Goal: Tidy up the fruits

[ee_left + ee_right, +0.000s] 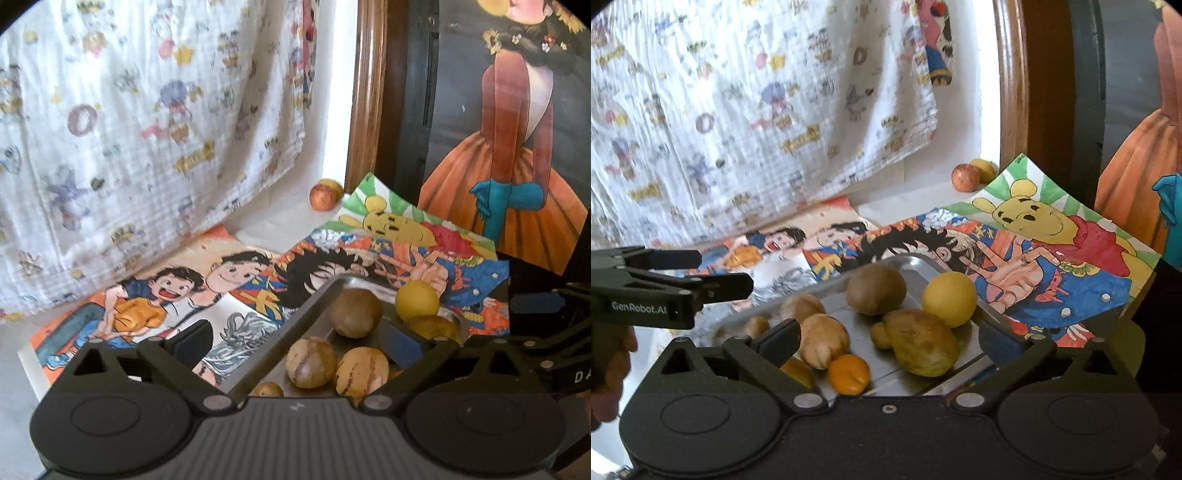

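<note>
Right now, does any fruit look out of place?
Yes. An apple and a yellow fruit behind it sit by the wall, far from the metal tray that holds the other fruit.

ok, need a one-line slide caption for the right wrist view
Open right gripper poised over a metal tray of mixed fruit; open left gripper alongside, apple by the wall.

A cartoon-printed white cloth [147,122] hung left of the wooden frame [365,92]; right of it stood a dark panel [443,110].
</note>
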### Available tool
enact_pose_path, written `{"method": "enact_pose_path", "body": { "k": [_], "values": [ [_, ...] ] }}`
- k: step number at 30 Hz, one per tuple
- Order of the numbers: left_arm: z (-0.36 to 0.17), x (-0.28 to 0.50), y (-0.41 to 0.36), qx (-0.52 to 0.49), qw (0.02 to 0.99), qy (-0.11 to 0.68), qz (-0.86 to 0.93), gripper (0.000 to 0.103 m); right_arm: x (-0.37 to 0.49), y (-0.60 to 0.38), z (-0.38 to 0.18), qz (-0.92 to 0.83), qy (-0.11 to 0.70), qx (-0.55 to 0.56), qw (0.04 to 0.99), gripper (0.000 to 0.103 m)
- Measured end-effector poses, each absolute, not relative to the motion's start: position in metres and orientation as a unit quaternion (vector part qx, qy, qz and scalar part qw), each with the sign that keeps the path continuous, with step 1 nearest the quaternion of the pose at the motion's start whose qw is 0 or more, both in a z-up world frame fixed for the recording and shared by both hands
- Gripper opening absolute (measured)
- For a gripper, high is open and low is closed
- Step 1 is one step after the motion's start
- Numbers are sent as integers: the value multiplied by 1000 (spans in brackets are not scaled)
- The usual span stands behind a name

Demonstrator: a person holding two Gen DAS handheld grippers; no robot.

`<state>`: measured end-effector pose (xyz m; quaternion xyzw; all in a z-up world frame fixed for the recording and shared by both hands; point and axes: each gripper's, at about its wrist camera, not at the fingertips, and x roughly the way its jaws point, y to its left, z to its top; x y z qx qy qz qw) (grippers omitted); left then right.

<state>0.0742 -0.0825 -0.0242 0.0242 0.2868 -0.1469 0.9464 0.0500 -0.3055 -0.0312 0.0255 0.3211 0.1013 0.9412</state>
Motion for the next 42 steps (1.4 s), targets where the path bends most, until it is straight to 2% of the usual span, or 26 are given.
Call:
{"method": "enact_pose_path", "body": {
  "k": [5,9,17,42],
  "values": [
    [-13,53,-64,13,952,274,-138,103,21,-295,-11,80,306,45,948,102],
    [-15,40,-43,3,949,297,-110,103,-4,-282,0,57,308,49,948,102],
    [-17,6,-17,5,950,300,-90,103,-43,-259,0,58,305,56,949,102],
    [-11,-2,-15,-11,952,290,-98,103,-44,-256,-7,46,319,56,945,102]
  ]
}}
